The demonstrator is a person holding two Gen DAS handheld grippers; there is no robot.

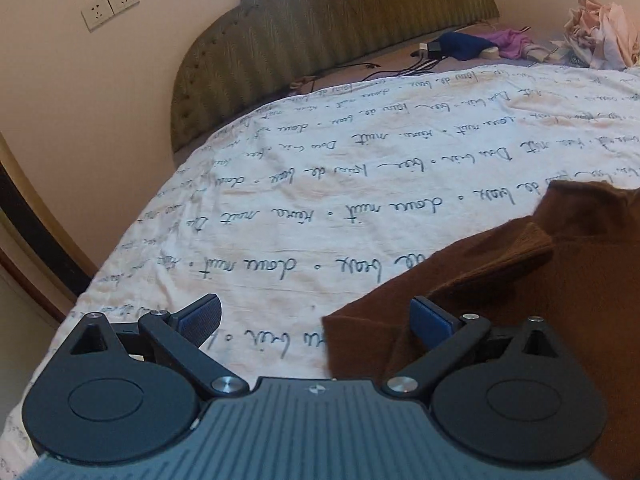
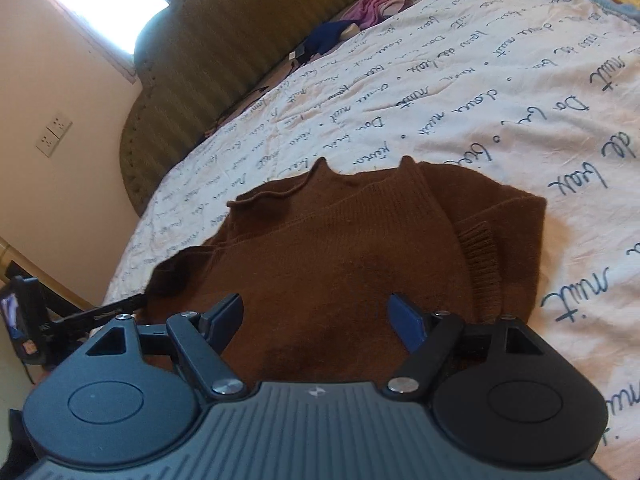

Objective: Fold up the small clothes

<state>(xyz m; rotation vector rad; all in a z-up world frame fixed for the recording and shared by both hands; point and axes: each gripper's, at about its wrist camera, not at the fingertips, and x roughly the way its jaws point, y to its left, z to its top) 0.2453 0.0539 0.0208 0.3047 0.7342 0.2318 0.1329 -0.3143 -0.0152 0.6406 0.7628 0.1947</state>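
The brown sweater (image 2: 348, 248) lay partly folded on the bed's script-printed quilt (image 1: 320, 184), below the headboard, both the left gripper (image 1: 316, 322) and right gripper (image 2: 316, 320) released and empty above it, seemingly between folds.

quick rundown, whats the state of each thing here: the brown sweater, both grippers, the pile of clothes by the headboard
brown sweater: lying on the white bedspread, partly folded, sleeve cuff turned in on top
left gripper: jaws open, nothing between them, beside the sweater's edge
right gripper: jaws open above the sweater, not gripping it
clothes by the headboard: loose heap, unfolded
wall sockets: nothing plugged in
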